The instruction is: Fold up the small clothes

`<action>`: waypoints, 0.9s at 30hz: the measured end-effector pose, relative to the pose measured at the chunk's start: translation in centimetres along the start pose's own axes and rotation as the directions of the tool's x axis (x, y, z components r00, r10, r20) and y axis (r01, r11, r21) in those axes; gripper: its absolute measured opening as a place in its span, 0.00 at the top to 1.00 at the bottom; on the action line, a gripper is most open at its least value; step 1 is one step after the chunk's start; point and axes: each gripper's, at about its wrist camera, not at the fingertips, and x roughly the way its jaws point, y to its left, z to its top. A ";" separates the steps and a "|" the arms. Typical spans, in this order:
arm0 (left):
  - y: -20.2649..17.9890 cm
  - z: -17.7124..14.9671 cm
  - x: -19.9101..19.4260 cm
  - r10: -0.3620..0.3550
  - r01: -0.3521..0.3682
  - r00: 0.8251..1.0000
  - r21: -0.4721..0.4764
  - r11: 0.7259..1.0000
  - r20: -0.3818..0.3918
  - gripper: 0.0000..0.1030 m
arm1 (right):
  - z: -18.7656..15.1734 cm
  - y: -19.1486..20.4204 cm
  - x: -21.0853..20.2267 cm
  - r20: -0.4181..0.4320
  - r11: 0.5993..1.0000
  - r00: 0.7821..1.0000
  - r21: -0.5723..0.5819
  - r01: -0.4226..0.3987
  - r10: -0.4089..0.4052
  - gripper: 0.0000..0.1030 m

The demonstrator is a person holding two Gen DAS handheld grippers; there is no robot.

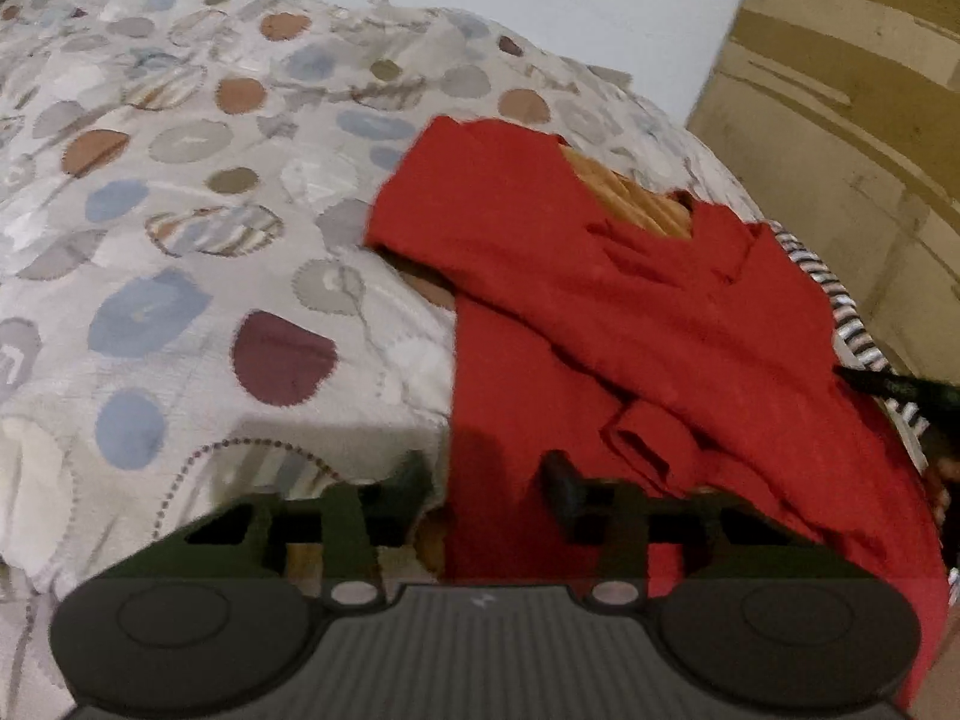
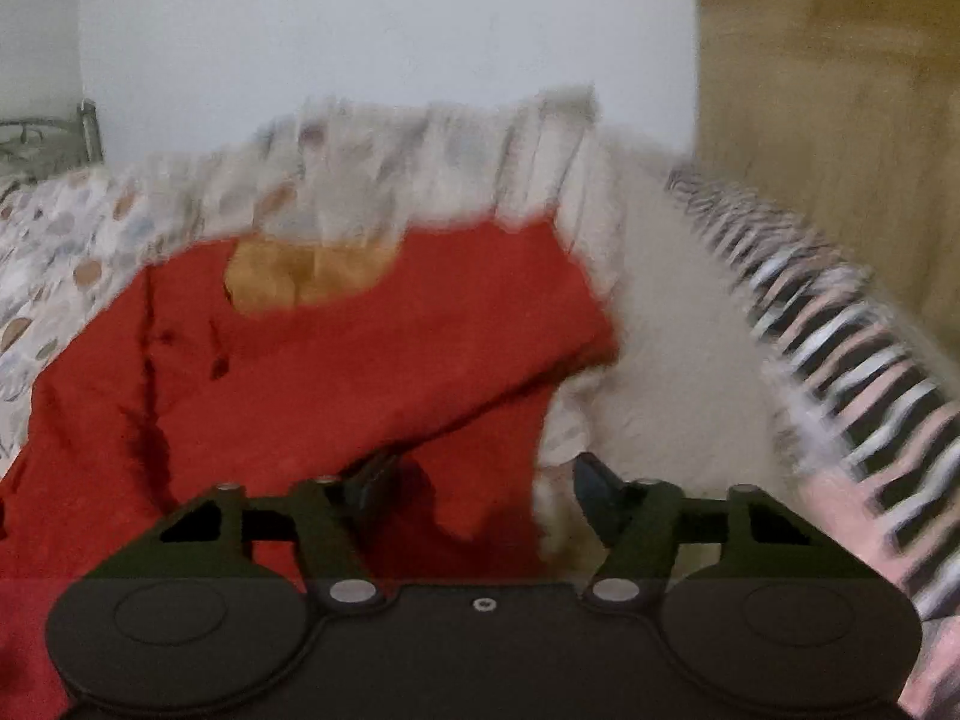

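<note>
A red garment (image 1: 600,312) lies crumpled on the bed, over an orange-brown cloth (image 1: 630,198). My left gripper (image 1: 489,480) is open just above the garment's near edge, with red cloth between its fingers. In the right wrist view the red garment (image 2: 360,360) fills the left and middle, with the orange-brown cloth (image 2: 306,270) showing at its top. My right gripper (image 2: 480,486) is open over the garment's near right edge; the view is blurred. The tip of the other gripper (image 1: 894,384) shows at the right of the left wrist view.
The bedspread (image 1: 180,210) is pale with coloured spots. A black-and-white striped cloth (image 2: 840,360) lies at the right edge of the bed. A white wall (image 2: 390,30) stands behind, a wooden wardrobe (image 1: 852,90) to the right, and a metal bed frame (image 2: 54,138) at far left.
</note>
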 end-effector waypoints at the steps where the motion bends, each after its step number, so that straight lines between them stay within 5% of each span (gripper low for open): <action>1: 0.0 0.0 0.2 -0.006 0.006 1.000 0.003 1.000 -0.004 0.82 | 0.2 0.2 0.6 -0.005 1.000 1.000 -0.007 -0.008 0.008 0.59; 3: -0.3 -0.2 0.0 0.004 -0.004 1.000 0.026 1.000 0.012 0.87 | 0.5 0.7 0.6 -0.005 0.999 1.000 -0.039 -0.004 0.004 0.87; 4: -0.5 -0.2 -0.2 0.007 -0.007 1.000 0.032 0.999 0.020 0.89 | 0.6 0.9 0.2 0.008 0.998 1.000 -0.059 0.013 -0.012 0.90; 8: -0.5 -0.2 -0.8 0.048 -0.048 0.999 0.019 0.999 0.020 0.92 | 1.3 -0.2 -1.5 0.087 0.990 0.990 -0.080 0.120 -0.113 0.94; 12: 0.4 -0.1 -1.2 0.055 -0.055 0.998 -0.033 0.998 0.006 0.92 | 0.4 -1.3 -0.5 0.050 0.987 0.989 -0.073 0.142 -0.139 0.94; 15: 1.2 -0.1 -1.2 0.002 -0.002 1.000 -0.057 0.998 -0.004 0.91 | -0.5 -1.2 -0.3 0.068 0.987 0.987 -0.058 0.148 -0.144 0.94; 21: 2.2 -0.6 -1.2 -0.067 0.063 0.997 -0.098 0.993 -0.037 0.70 | -2.0 -1.3 -4.1 0.111 0.997 0.992 -0.046 0.065 -0.060 0.67; 27: 0.6 -1.9 -2.3 0.004 -0.004 1.000 -0.007 1.000 -0.017 0.44 | -7.2 -0.3 -12.2 0.181 0.990 0.984 -0.136 0.023 0.002 0.27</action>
